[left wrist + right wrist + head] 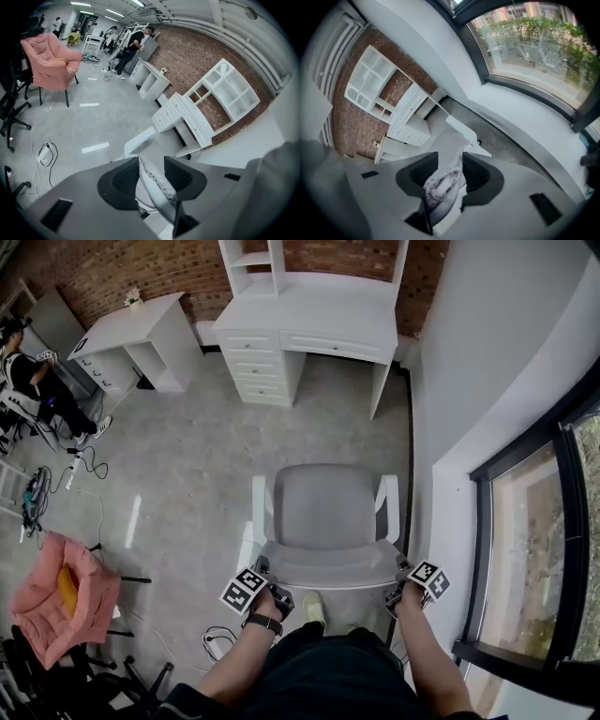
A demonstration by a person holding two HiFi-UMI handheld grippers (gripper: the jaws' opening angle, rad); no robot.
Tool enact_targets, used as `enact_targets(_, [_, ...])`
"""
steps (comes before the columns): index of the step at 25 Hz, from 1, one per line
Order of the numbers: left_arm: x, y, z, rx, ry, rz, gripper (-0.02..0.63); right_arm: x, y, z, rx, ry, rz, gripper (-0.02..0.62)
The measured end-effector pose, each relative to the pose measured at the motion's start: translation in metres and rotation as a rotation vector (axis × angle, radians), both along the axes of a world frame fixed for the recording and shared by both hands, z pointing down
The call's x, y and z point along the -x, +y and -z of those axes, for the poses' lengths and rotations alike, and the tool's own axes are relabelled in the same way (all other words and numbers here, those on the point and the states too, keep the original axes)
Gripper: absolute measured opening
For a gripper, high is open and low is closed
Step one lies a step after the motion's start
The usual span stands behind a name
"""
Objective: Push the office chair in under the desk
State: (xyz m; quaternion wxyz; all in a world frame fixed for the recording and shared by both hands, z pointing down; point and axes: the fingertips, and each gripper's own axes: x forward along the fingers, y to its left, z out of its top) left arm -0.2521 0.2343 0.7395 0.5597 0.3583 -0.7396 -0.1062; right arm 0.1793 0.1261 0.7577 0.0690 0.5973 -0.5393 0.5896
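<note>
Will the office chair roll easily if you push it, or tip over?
The office chair likely glides: the floor to the desk looks smooth, though its wheels are hidden. It might veer, so the left gripper and right gripper each grip a top corner of its back. Tipping seems unlikely: its seat is wide.

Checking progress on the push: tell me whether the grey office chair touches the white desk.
Apart. The head view shows bare floor between the grey office chair and the white desk with drawers.

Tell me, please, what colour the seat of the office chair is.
Grey, on the white-framed office chair; the head view shows it best.
</note>
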Motion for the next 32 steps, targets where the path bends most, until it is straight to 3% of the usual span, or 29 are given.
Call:
enact_targets(11, [0.002,-0.065,-0.002,-0.009,0.014,-0.064,0.172,-0.001,-0.058,-0.001,-0.016,-0.014,-0.034,0.143])
enact_targets(32, [0.018,-0.221,-0.003,-0.001,0.008,-0.004,0.161,0.019,-0.22,-0.003,-0.011,-0.027,0.008,0.149])
